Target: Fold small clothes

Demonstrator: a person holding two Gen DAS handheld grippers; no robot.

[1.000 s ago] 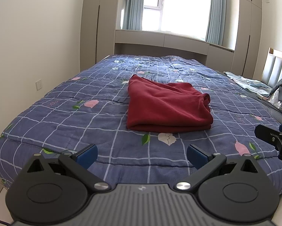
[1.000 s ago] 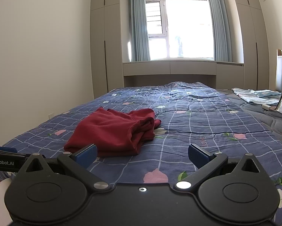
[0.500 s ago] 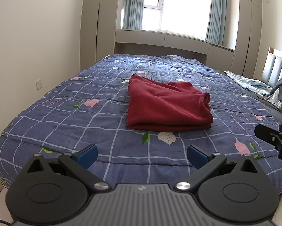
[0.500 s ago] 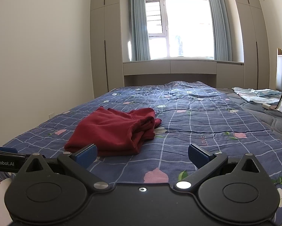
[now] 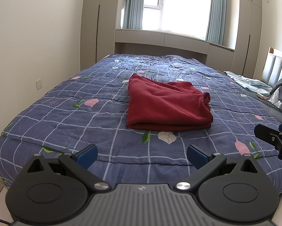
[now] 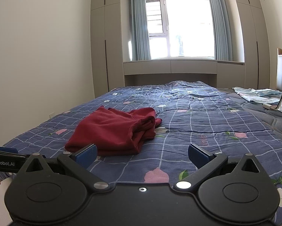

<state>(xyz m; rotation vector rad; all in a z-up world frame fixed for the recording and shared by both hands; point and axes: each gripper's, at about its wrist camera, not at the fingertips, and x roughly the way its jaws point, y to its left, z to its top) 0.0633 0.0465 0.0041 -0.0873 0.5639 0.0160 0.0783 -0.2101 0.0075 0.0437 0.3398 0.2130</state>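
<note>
The red garment [image 5: 167,105] lay on the blue checked quilt [image 5: 65,116] toward the middle of the bed, already doubled into a thick, roughly rectangular bundle with a clean fold along its near edge and looser, rumpled ends bunched at its right side. Both tools were held back at the near edge of the bed, well apart from the cloth: the left gripper [image 5: 141,153] had its blue-padded fingers spread wide with nothing between them, and the right gripper [image 6: 142,153] was likewise wide open and empty, the bundle lying ahead and to the left of it in its own view. The right tool's tip also showed at the far right of the left wrist view. By the look of it, the folding of this piece was at or near its end, with the hands drawn off between steps. If another move was wanted, it probably called for tidying the rumpled right end, or reaching forward to pinch the bundle's near corners for one last fold. A pale blue cloth [image 6: 257,95] lay far right near the headboard; whether it was next could not be told.
</note>
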